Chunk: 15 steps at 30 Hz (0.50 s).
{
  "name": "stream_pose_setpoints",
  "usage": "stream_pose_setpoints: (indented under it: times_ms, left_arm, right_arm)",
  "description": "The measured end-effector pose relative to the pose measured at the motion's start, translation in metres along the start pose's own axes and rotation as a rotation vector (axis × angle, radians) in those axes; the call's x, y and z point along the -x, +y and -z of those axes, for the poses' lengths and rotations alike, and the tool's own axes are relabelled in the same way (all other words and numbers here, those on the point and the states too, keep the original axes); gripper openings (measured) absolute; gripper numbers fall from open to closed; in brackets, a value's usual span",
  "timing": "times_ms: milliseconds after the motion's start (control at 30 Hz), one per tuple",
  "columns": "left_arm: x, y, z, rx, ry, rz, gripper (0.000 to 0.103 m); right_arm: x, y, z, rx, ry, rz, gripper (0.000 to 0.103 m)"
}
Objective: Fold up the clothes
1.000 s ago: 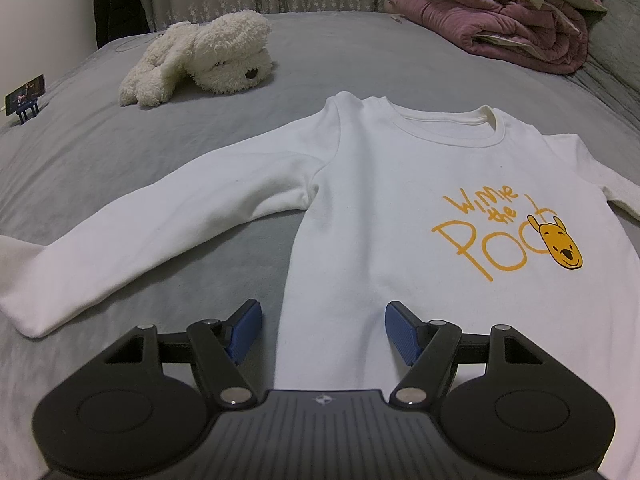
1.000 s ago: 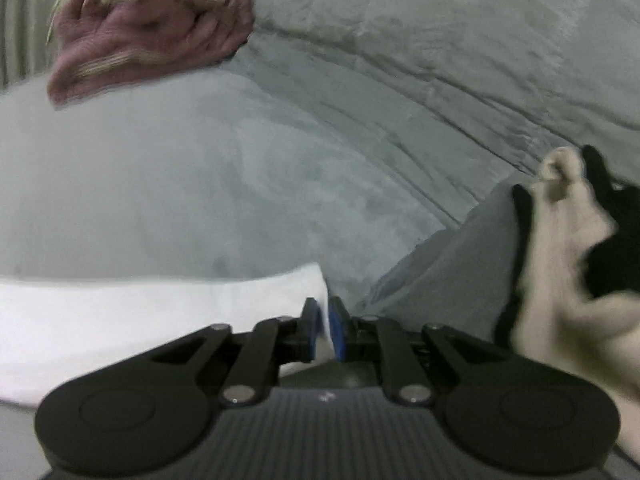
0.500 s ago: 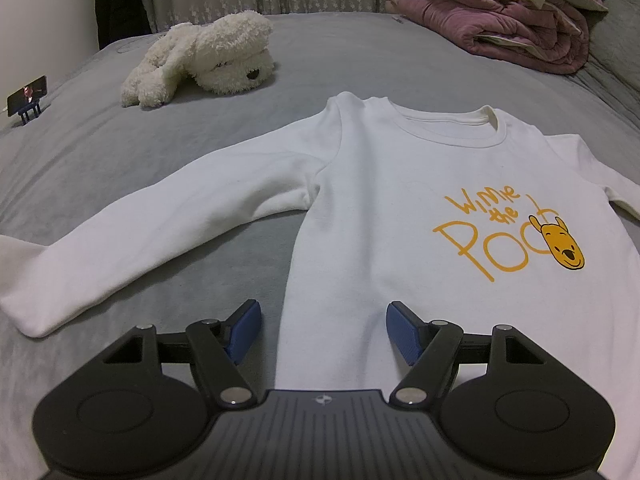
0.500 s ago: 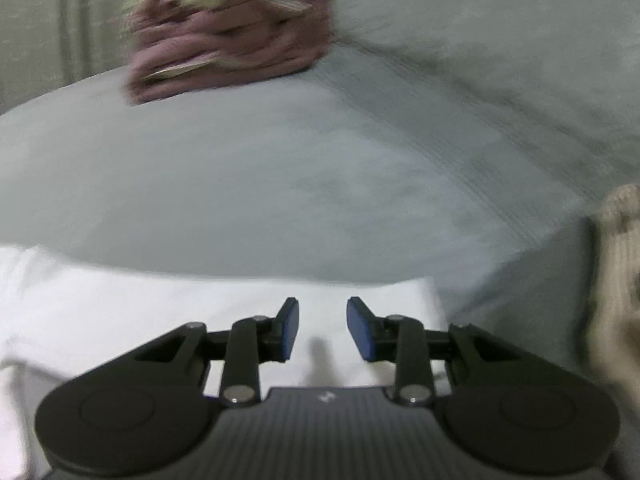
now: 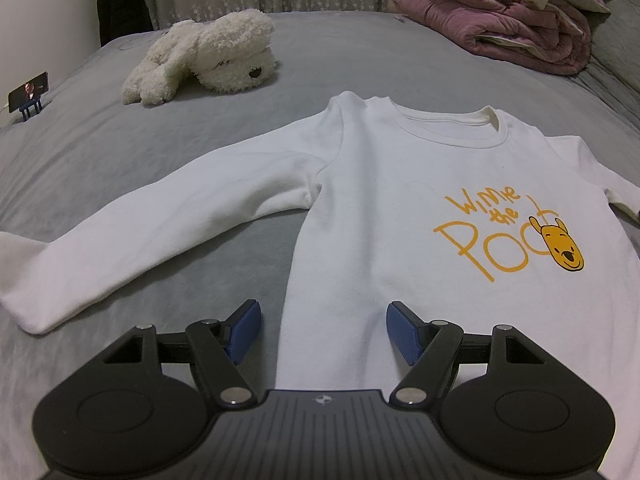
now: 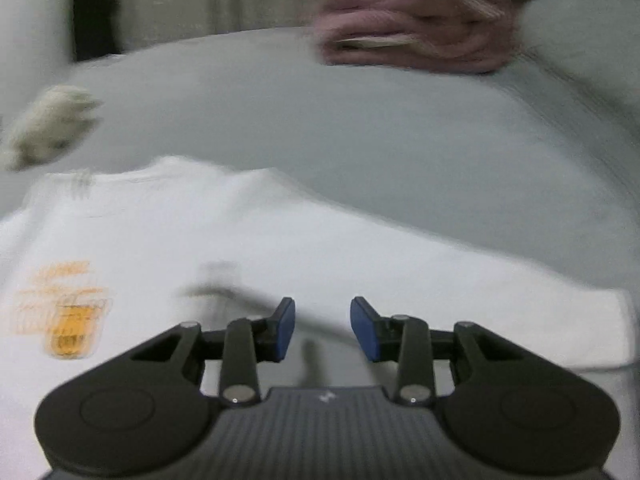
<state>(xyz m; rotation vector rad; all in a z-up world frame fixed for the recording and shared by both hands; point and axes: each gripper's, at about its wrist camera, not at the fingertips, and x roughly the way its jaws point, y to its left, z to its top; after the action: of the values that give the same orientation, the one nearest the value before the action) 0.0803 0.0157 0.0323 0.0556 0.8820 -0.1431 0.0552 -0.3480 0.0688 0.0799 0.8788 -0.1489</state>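
The right wrist view is motion-blurred: the sweatshirt's [image 6: 248, 248] orange print [image 6: 66, 316] cannot be read there. In the left wrist view its right sleeve [image 5: 618, 196] and hem run off the frame. The phone's [image 5: 29, 90] screen is too small to make out.

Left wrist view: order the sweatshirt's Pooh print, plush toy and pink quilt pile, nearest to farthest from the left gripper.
From the open left gripper:
1. Pooh print, on the white sweatshirt, ahead and right.
2. Plush toy, beyond the collar, ahead and left.
3. Pink quilt pile, far right corner of the grey bed.
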Motion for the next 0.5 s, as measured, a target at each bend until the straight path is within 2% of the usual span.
stream_pose_setpoints:
  times_ms: [100,167,233,500]
  left_arm:
    - [0.0,0.0,0.0,0.004,0.002,0.0,0.07]
    - [0.001,0.002,0.0,0.018,0.004,-0.001,0.07]
    - [0.003,0.005,0.0,0.035,0.005,0.002,0.07]
    - [0.004,0.012,0.003,0.061,0.009,0.008,0.07]
  right_arm:
    - [0.001,0.03,0.008,0.057,0.028,-0.102,0.029]
    - [0.002,0.048,0.014,0.117,0.04,-0.145,0.016]
    - [0.004,0.063,0.02,0.174,0.05,-0.176,0.016]
    - [0.011,0.094,0.037,0.359,0.063,-0.118,0.018]
